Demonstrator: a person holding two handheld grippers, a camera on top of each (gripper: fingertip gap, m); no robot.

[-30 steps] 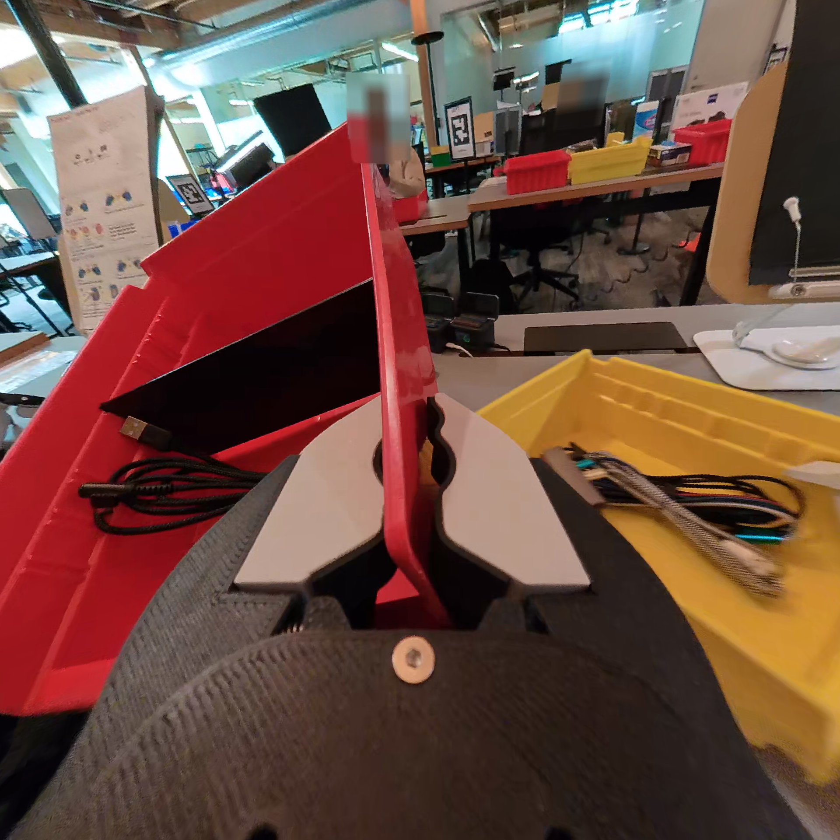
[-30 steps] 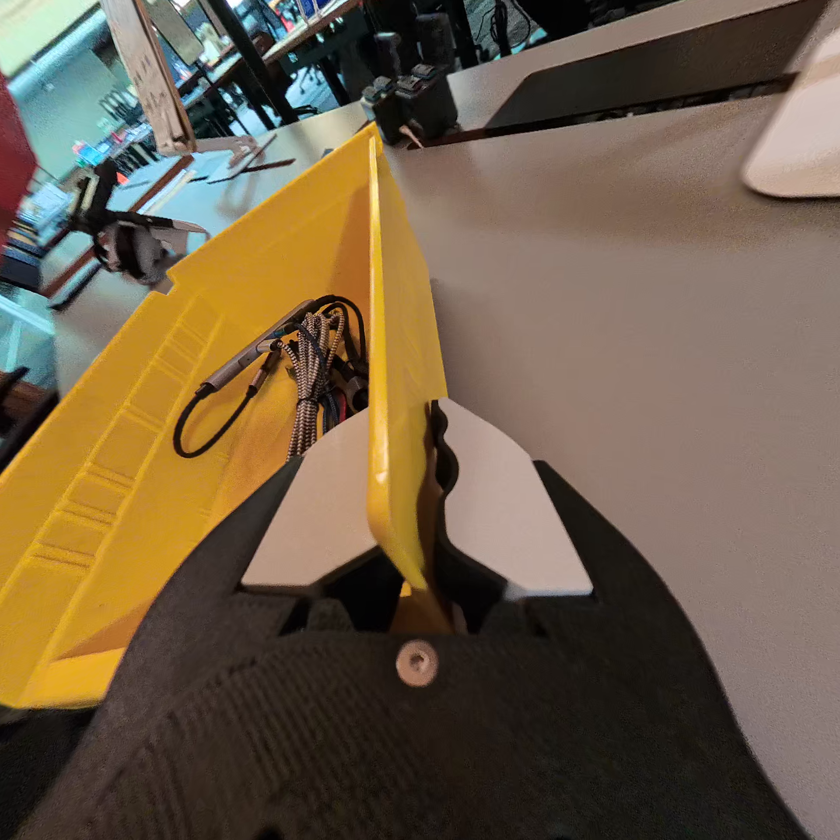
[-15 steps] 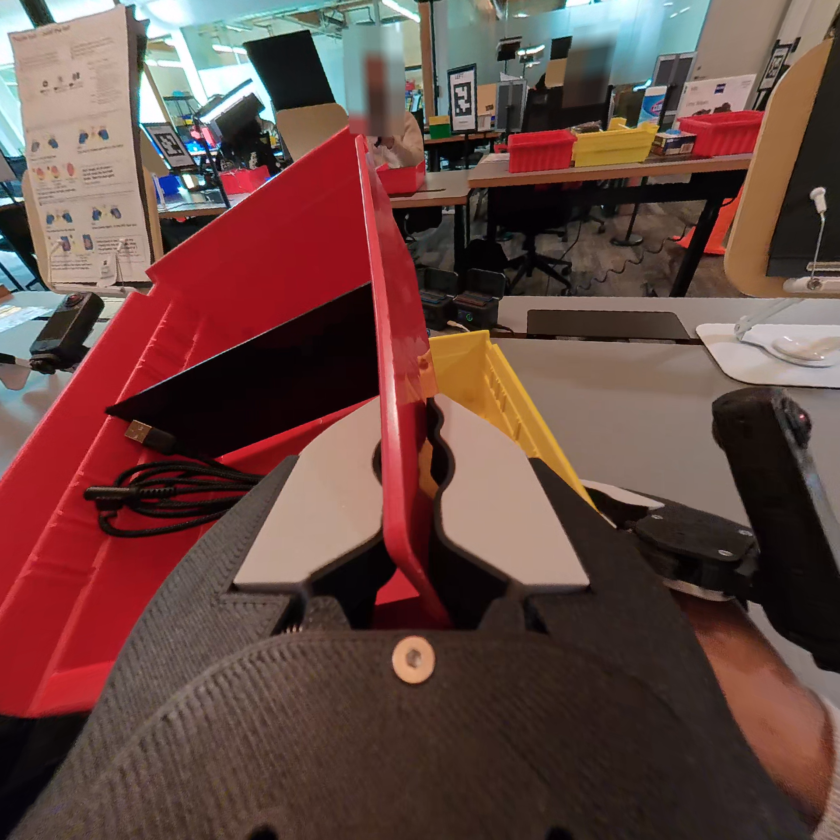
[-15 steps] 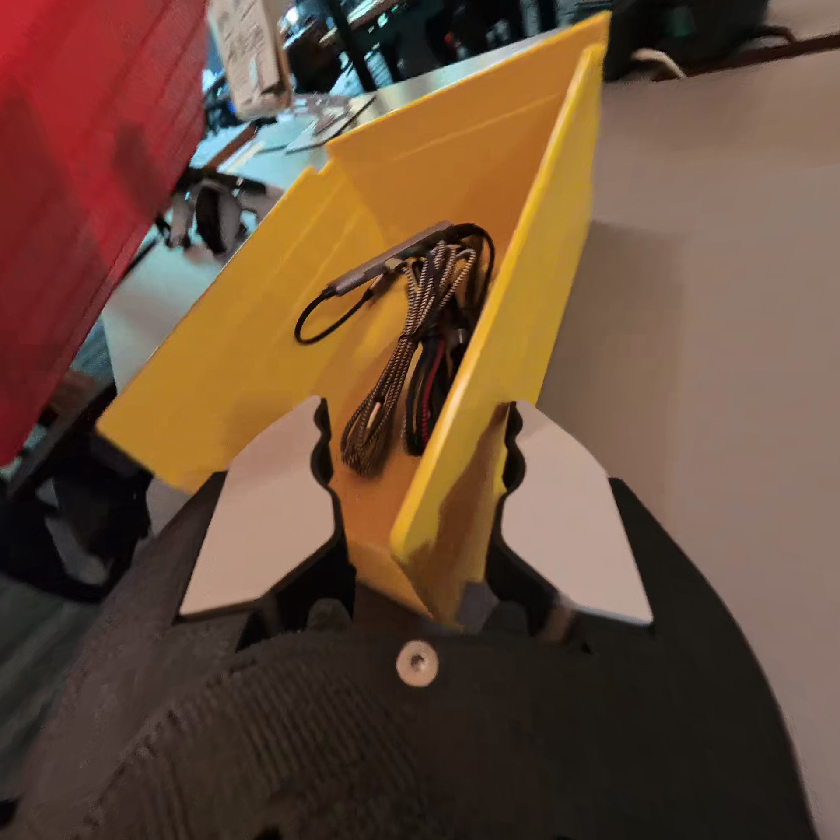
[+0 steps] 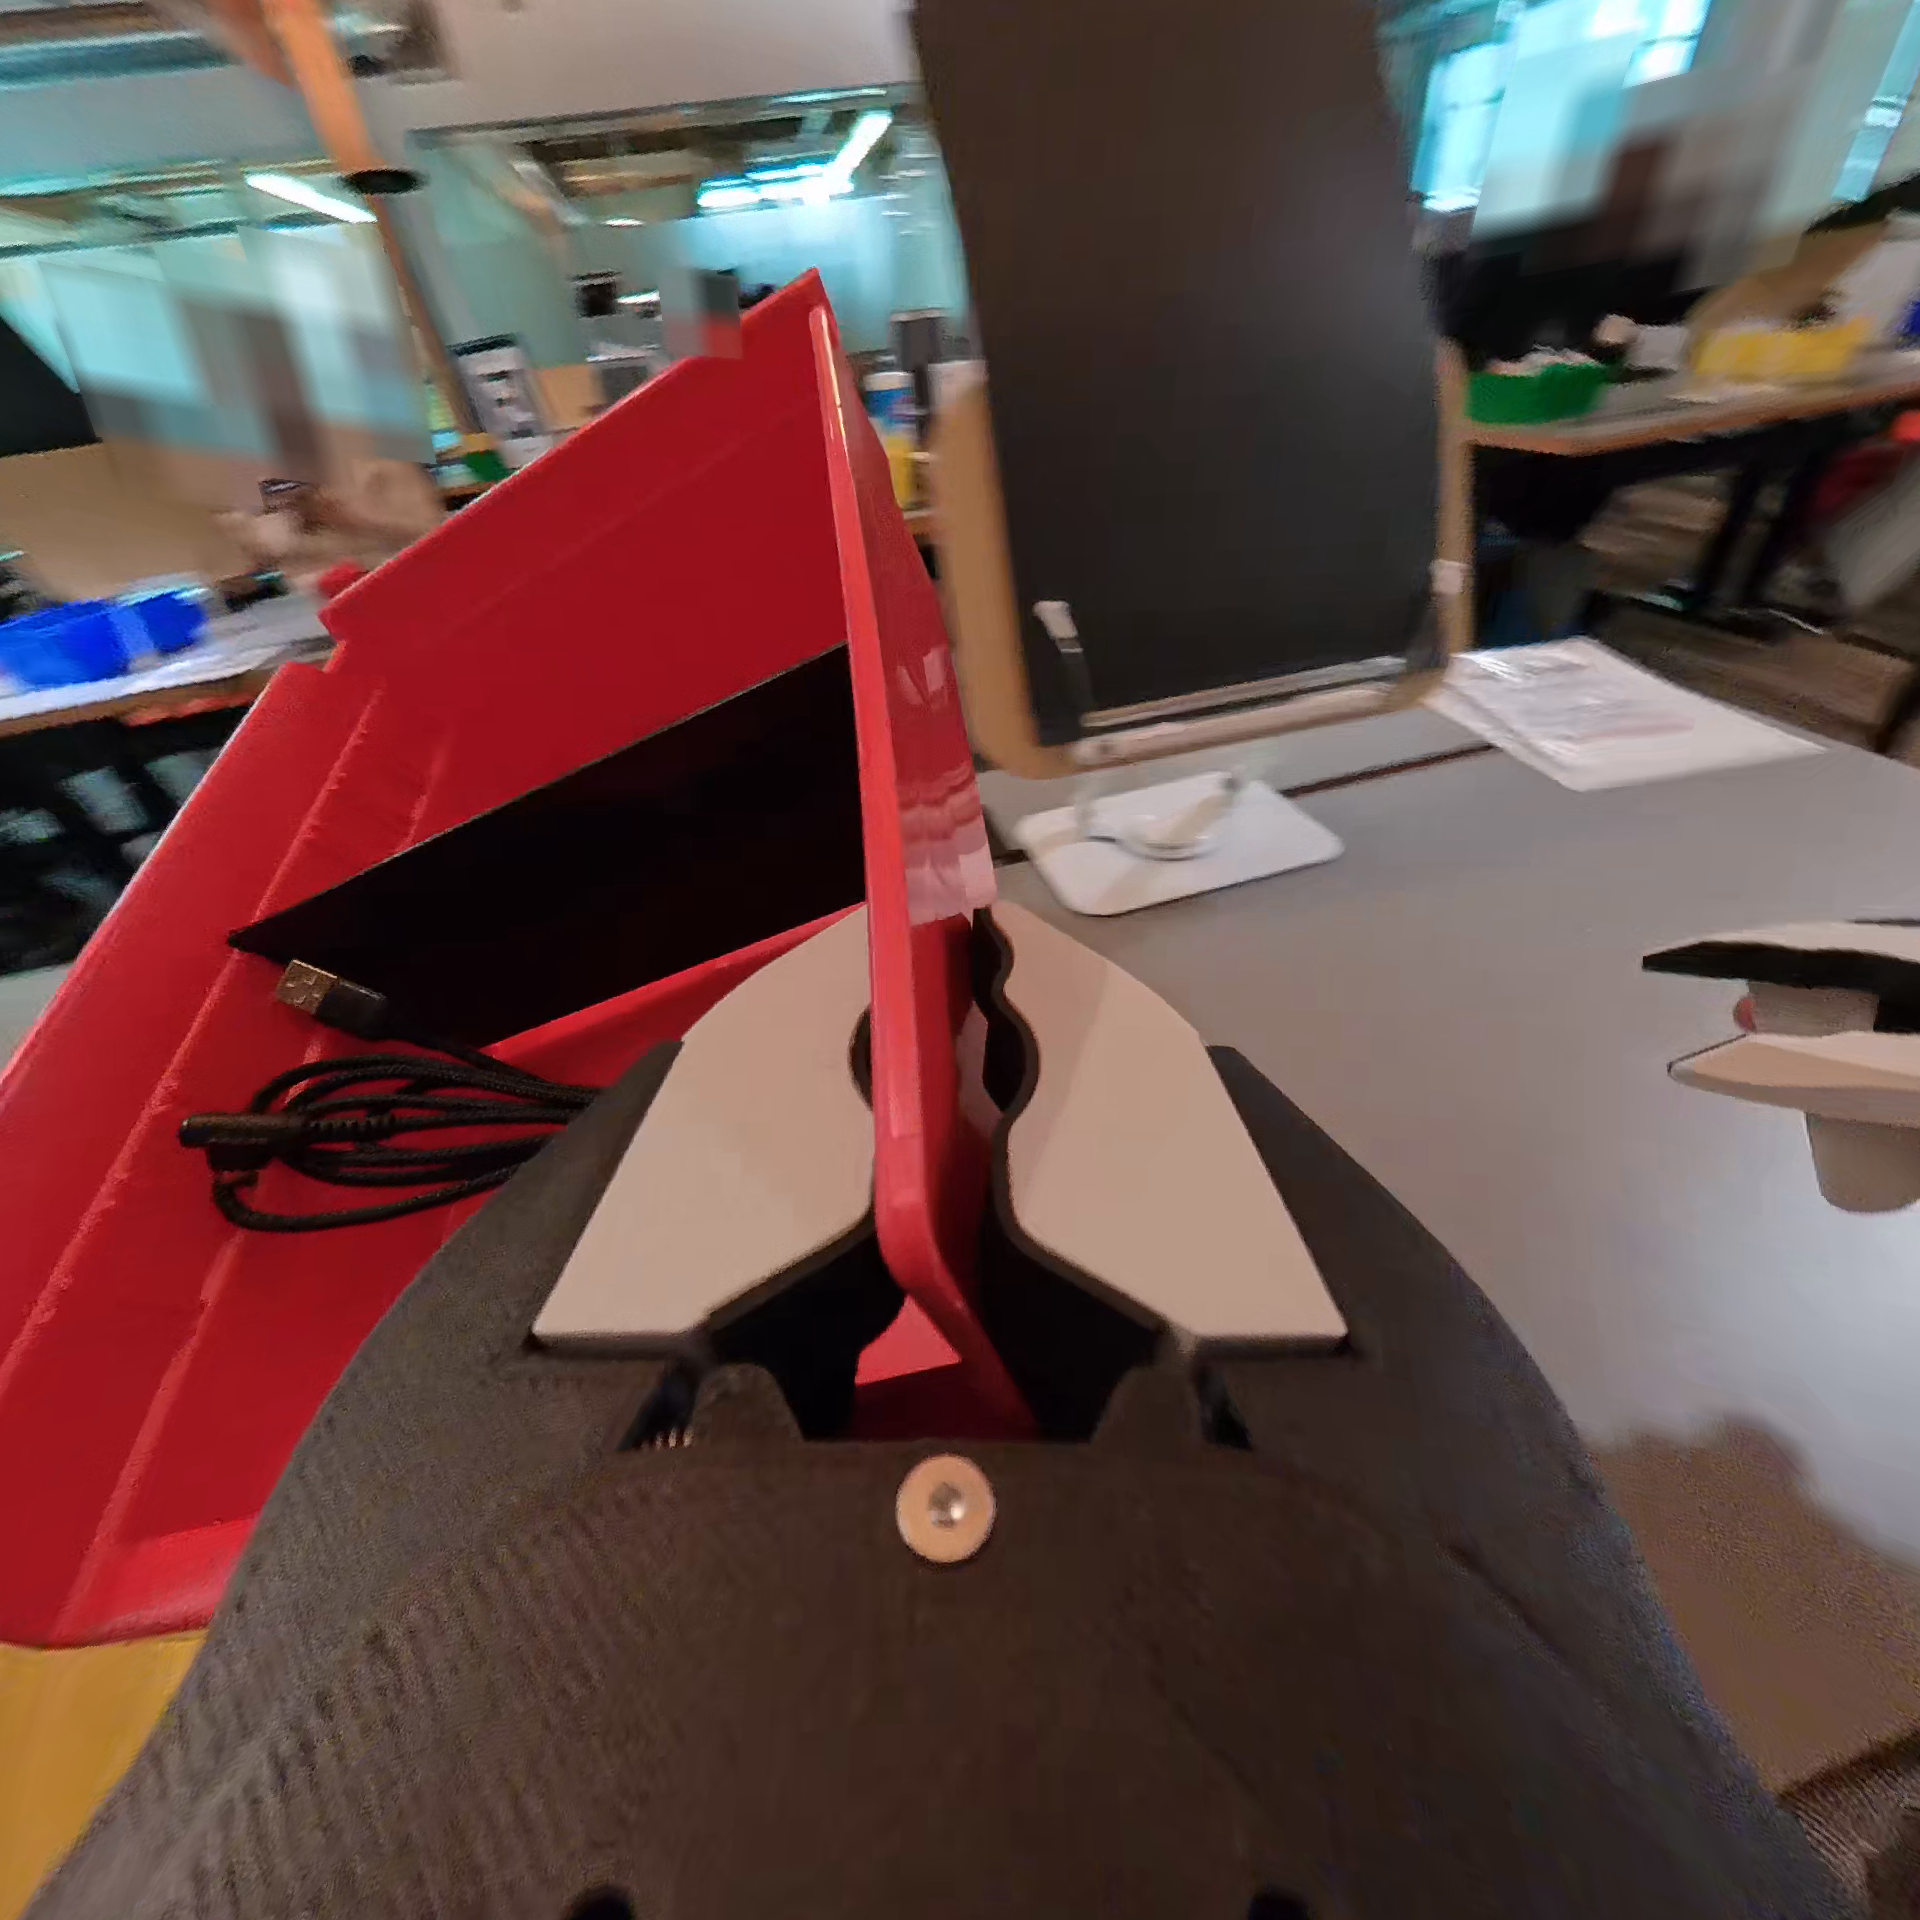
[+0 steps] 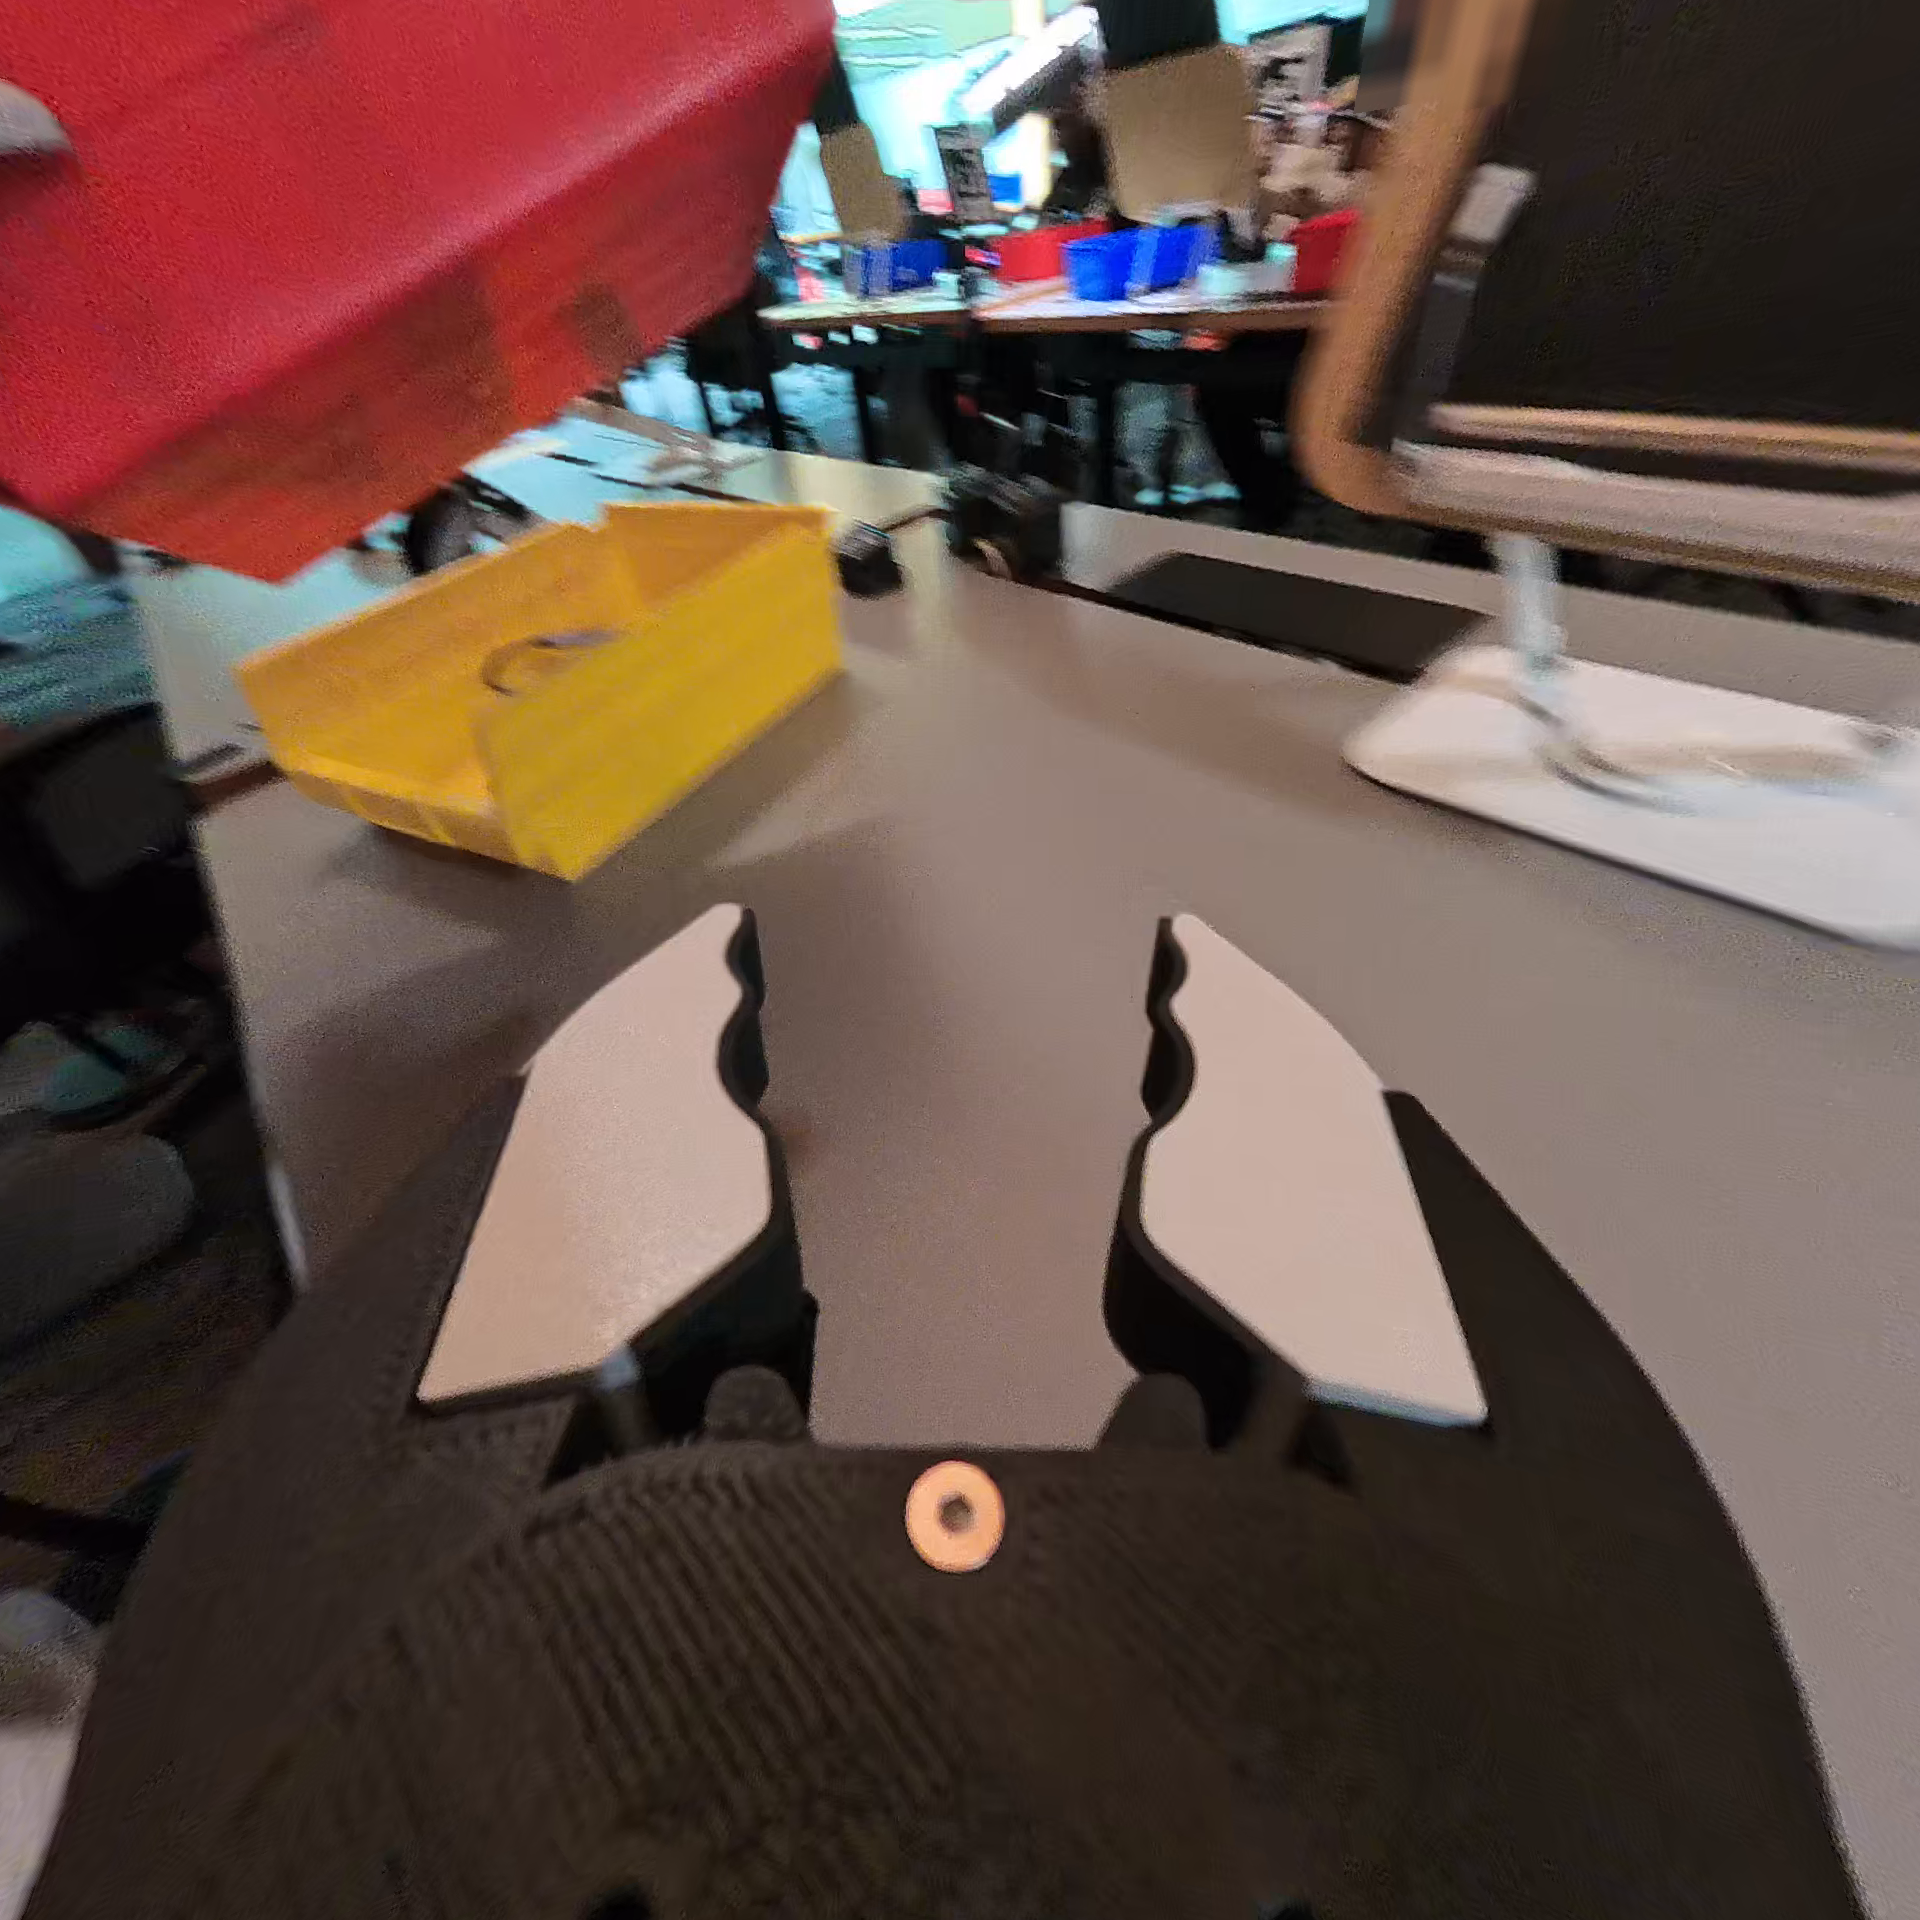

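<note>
Left gripper (image 5: 928, 1049): fingers clamped on side wall of red bin (image 5: 582, 665), held tilted, centre frame. Black cable (image 5: 343, 1143) and black flat panel (image 5: 582, 883) lodged inside, centre left. Right gripper (image 6: 954, 1023): fingers apart, nothing held, over grey worktop (image 6: 1039, 790). Yellow bin (image 6: 644, 717) set on worktop, upper left. Risk judged: thin-wall grip may slip; tilt may spill cable.

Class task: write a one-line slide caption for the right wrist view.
Open right tongs hover over the grey table; yellow bin sits ahead, red bin aloft.
</note>
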